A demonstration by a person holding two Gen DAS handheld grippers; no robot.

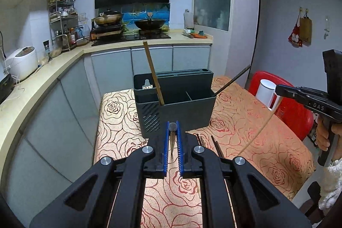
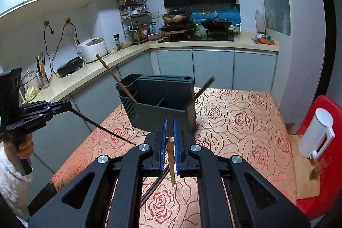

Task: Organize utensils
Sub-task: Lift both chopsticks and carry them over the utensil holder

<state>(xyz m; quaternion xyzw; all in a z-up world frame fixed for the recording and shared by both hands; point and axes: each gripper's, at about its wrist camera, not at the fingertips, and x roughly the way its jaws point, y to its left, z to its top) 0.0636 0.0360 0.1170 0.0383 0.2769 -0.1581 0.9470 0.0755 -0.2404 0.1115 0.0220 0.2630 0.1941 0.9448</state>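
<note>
A dark grey utensil holder [image 1: 175, 104] [image 2: 162, 104] stands on the rose-patterned table. One brown chopstick [image 1: 152, 73] [image 2: 115, 77] leans in its left compartment and a dark one [image 1: 233, 79] [image 2: 202, 89] leans at its right end. My left gripper [image 1: 172, 128] is shut on a dark chopstick [image 1: 172, 142], also seen as a long thin stick in the right wrist view [image 2: 102, 128]. My right gripper [image 2: 168, 127] is shut on a light wooden chopstick [image 2: 172, 161], seen as a long pale stick in the left wrist view [image 1: 256, 131]. Both hover in front of the holder.
Two dark chopsticks [image 1: 215, 145] [image 2: 157, 185] lie on the table [image 1: 256, 121] near the front. A red chair [image 2: 327, 142] with a white container [image 2: 316, 134] is to the right. A kitchen counter [image 1: 42, 78] runs along the left, with a stove behind.
</note>
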